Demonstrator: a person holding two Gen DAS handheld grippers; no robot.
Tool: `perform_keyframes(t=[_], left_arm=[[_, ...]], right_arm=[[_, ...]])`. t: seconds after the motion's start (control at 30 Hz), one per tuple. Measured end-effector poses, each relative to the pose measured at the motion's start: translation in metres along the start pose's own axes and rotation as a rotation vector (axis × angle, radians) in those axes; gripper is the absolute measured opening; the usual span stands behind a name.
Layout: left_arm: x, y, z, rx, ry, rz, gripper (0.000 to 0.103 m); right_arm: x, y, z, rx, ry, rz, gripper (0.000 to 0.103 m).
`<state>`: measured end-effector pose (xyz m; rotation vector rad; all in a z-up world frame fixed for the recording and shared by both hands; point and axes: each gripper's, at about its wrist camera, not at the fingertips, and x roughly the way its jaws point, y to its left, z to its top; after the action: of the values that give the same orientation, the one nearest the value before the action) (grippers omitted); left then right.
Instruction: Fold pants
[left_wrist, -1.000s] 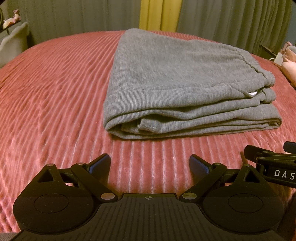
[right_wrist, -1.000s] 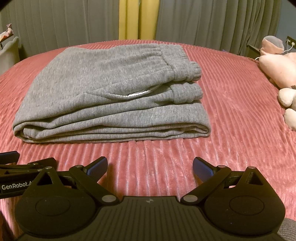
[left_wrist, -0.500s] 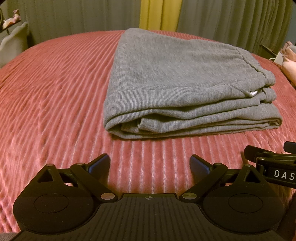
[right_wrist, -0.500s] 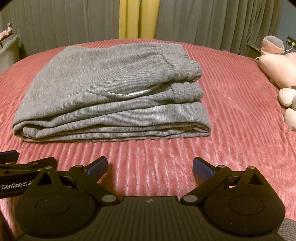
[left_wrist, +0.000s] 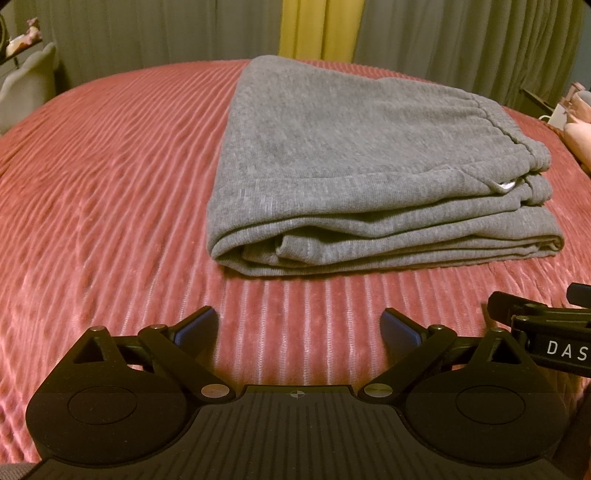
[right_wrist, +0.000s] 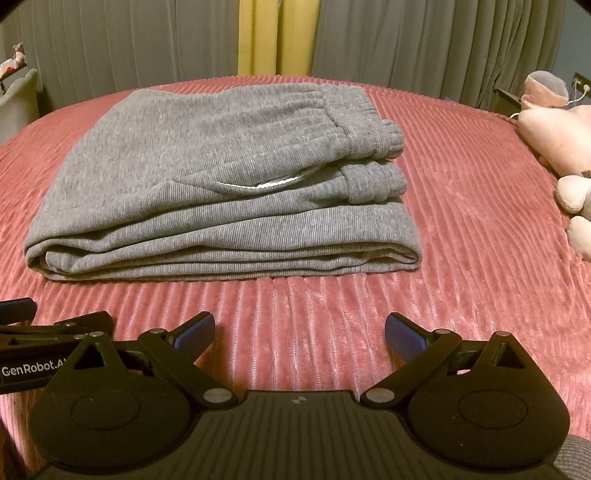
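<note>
Gray pants (left_wrist: 369, 177) lie folded in a flat, layered stack on a bed covered by a ribbed pink bedspread (left_wrist: 110, 192), the elastic waistband (right_wrist: 354, 118) at the stack's right end and the folded edges facing the cameras. The left gripper (left_wrist: 299, 325) sits low over the bedspread just short of the stack, its two blue-padded fingers spread wide and holding nothing; the pants lie ahead of it and slightly to its right. The right gripper (right_wrist: 300, 330), close beside the left, is likewise spread wide and empty, with the pants ahead and somewhat to its left, a strip of bare bedspread between. Neither tool touches the cloth. Pink plush toys (right_wrist: 561, 147) rest at the bed's right edge, well apart from the pants, before gray and yellow curtains (right_wrist: 277, 37).
</note>
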<state>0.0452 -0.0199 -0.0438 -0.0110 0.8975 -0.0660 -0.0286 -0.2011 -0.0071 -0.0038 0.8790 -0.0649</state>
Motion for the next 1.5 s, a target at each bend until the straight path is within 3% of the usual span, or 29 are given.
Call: perform_keyframes(t=[1.5], left_arm=[[-0.010,0.013,-0.002,-0.023,0.005,0.001,0.100]], right_arm=[[-0.001,-0.002,0.000,-0.038,-0.003,0.006,0.099]])
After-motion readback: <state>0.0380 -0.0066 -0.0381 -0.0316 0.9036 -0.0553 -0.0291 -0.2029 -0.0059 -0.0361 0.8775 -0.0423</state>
